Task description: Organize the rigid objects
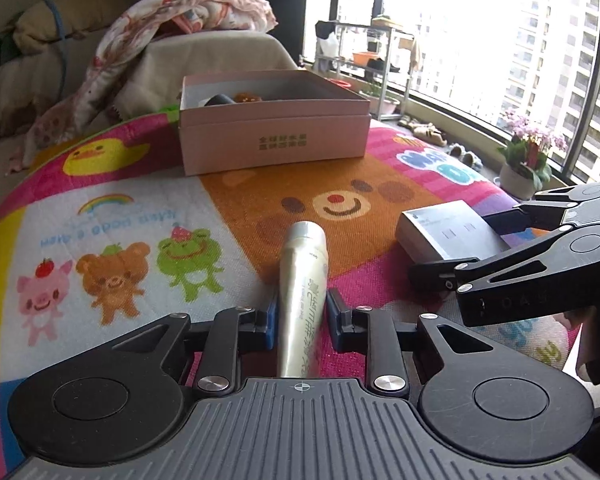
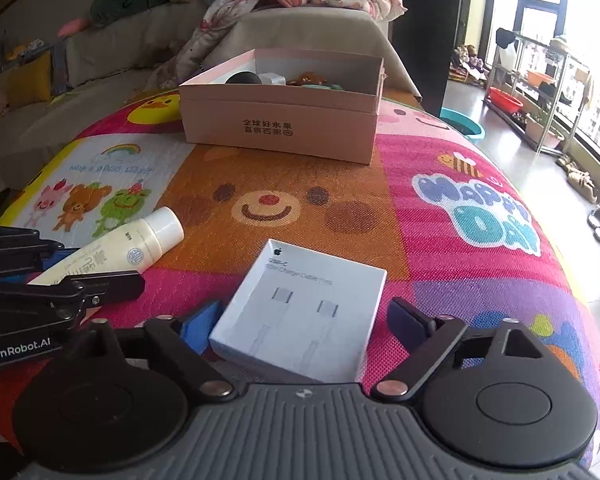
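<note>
A cream tube (image 1: pixel 304 272) lies on the cartoon play mat (image 1: pixel 140 216), cap pointing away, and my left gripper (image 1: pixel 302 318) is shut on its lower body, with a blue pad against each side. The right wrist view has that tube (image 2: pixel 140 240) at the left, in the left gripper (image 2: pixel 96 264). A white cable box (image 2: pixel 300 312) lies flat between the fingers of my right gripper (image 2: pixel 304 322). The jaws are open, with a gap at the right pad (image 2: pixel 408 320). An open pink cardboard box (image 2: pixel 280 128) holding several small items stands at the far side of the mat.
A sofa draped with a floral blanket (image 1: pixel 188 12) stands behind the pink box. To the right are tall windows, a potted pink flower (image 1: pixel 528 160), a metal rack (image 2: pixel 540 80), a teal basin and shoes on the floor. The mat's edge drops off on the right.
</note>
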The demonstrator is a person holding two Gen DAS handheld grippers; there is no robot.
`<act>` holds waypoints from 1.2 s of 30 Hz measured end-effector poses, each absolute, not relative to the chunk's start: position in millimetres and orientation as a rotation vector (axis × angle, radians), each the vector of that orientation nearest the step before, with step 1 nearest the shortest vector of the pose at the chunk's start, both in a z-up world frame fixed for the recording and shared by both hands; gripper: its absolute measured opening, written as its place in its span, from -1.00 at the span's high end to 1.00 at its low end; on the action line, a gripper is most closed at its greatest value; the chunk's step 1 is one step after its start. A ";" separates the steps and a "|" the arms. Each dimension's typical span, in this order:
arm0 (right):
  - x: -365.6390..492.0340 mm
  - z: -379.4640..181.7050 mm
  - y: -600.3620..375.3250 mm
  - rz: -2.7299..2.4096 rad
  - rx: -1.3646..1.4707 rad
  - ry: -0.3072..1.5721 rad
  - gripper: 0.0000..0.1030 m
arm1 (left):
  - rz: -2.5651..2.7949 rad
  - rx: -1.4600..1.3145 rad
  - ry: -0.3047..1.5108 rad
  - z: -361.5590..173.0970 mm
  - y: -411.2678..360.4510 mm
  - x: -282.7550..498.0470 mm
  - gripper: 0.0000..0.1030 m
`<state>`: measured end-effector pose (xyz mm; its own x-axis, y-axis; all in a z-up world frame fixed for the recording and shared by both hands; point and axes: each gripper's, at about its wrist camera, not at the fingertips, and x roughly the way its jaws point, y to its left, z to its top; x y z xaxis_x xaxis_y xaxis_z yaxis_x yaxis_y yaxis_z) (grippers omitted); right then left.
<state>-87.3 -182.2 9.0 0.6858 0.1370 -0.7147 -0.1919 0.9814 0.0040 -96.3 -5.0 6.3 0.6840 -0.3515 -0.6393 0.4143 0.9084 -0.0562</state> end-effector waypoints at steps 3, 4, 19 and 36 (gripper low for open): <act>-90.6 13.4 -179.6 0.195 -0.106 0.788 -0.37 | -0.447 0.097 0.674 4.7 -2.7 -101.2 0.47; -90.6 14.9 -180.4 0.200 -0.101 0.791 -0.37 | -0.460 0.094 0.669 4.3 -1.5 -102.0 0.47; -76.9 53.4 -199.3 0.246 -0.059 0.704 -0.34 | -0.547 -0.030 0.629 30.6 12.9 -78.0 0.55; -84.1 34.7 -188.3 0.249 -0.144 0.721 -0.34 | -0.442 0.025 0.636 27.0 -10.6 -36.6 0.66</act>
<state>-84.1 -188.3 34.7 0.7235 0.1756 -0.6676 -0.2745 0.9605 -0.0449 -36.6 -10.6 27.0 0.7146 -0.3918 -0.5796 0.4069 0.9067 -0.1112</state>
